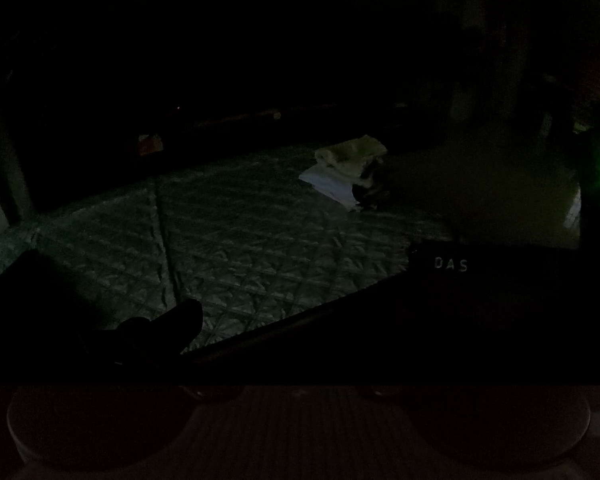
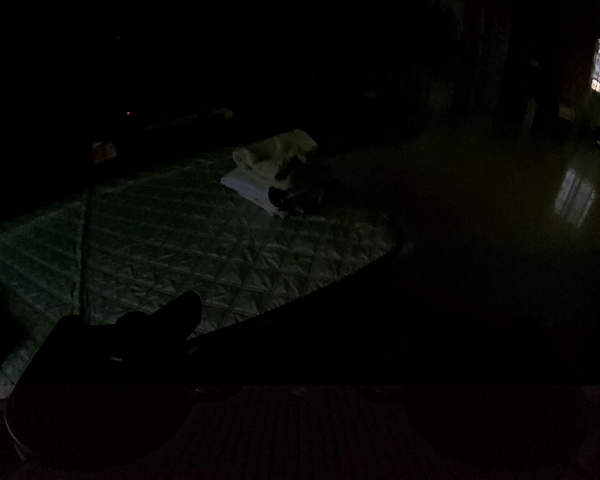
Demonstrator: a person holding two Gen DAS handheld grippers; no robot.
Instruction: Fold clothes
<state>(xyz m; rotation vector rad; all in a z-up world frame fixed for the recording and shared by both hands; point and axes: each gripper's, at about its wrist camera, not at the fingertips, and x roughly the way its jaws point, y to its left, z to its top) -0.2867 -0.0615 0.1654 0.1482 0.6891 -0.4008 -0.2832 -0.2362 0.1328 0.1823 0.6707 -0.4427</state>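
Left wrist: dark room | quilted green mat [image 1: 240, 240] | pale clothes pile [image 1: 350, 168] | tongs' state unreadable

Left tool [image 1: 172, 320], right tool [image 2: 172, 320]: dark silhouettes, jaw state unreadable.

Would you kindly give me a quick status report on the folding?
Very dark; both jaws' states unreadable. Dark garment stretched across foreground, grip not discernible. Pale clothes pile sits apart on quilted mattress. Nothing visible between.
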